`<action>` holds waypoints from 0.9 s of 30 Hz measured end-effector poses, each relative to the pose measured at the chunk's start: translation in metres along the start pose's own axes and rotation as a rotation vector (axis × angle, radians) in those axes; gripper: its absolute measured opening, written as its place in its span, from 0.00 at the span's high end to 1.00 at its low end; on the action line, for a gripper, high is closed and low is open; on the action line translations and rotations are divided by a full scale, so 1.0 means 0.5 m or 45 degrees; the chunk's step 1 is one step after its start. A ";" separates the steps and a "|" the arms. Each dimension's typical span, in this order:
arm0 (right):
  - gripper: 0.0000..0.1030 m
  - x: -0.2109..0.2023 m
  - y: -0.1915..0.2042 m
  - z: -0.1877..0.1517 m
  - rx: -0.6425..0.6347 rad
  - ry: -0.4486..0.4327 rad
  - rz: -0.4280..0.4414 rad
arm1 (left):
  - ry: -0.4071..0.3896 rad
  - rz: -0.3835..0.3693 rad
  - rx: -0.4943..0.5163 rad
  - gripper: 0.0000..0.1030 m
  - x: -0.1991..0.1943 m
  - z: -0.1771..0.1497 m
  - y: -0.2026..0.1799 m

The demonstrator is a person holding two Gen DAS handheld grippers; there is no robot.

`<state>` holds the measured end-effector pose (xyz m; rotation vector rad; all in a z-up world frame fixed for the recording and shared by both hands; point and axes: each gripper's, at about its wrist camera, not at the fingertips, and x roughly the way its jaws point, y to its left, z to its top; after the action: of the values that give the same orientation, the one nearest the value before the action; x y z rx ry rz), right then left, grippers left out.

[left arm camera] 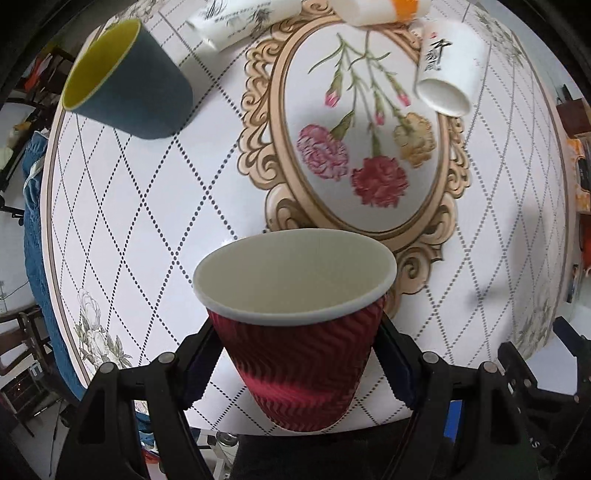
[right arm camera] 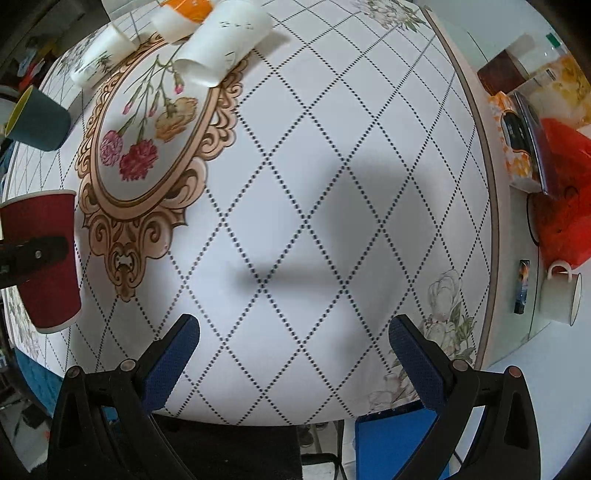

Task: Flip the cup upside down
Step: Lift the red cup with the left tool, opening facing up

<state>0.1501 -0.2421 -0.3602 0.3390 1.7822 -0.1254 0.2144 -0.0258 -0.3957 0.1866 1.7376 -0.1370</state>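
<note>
A red ripple-wall paper cup (left arm camera: pixel 299 354) with a white rim and pale inside is held between the fingers of my left gripper (left arm camera: pixel 299 363), above the near edge of the table, mouth tilted toward the far side. In the right wrist view the same cup (right arm camera: pixel 44 258) shows at the far left with its white rim at the bottom and a black finger across it. My right gripper (right arm camera: pixel 293 354) is open and empty over the patterned tabletop (right arm camera: pixel 314 184).
A dark blue cup with yellow inside (left arm camera: pixel 125 81) stands at the far left. A white paper cup (left arm camera: pixel 448 66) lies at the far right of the floral oval. White tubes (left arm camera: pixel 240 18) lie at the back. A mug (right arm camera: pixel 561 295), boxes and a red bag (right arm camera: pixel 565 192) sit to the right.
</note>
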 end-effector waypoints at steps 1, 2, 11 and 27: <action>0.00 0.002 0.022 0.003 0.000 0.002 -0.003 | 0.005 -0.002 -0.001 0.26 0.003 0.006 0.008; 0.00 0.003 0.025 0.001 0.000 0.002 -0.006 | 0.011 -0.001 0.002 0.26 0.011 0.003 0.012; 0.00 -0.013 0.089 0.001 0.014 0.036 -0.021 | 0.070 -0.032 -0.050 0.26 0.112 -0.016 0.080; 0.00 0.041 0.091 0.001 -0.080 0.082 -0.179 | 0.076 -0.038 -0.069 0.11 0.097 -0.002 0.062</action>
<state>0.1595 -0.1958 -0.3756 0.1741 1.8690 -0.1589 0.2116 0.0073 -0.4427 0.1264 1.8024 -0.1069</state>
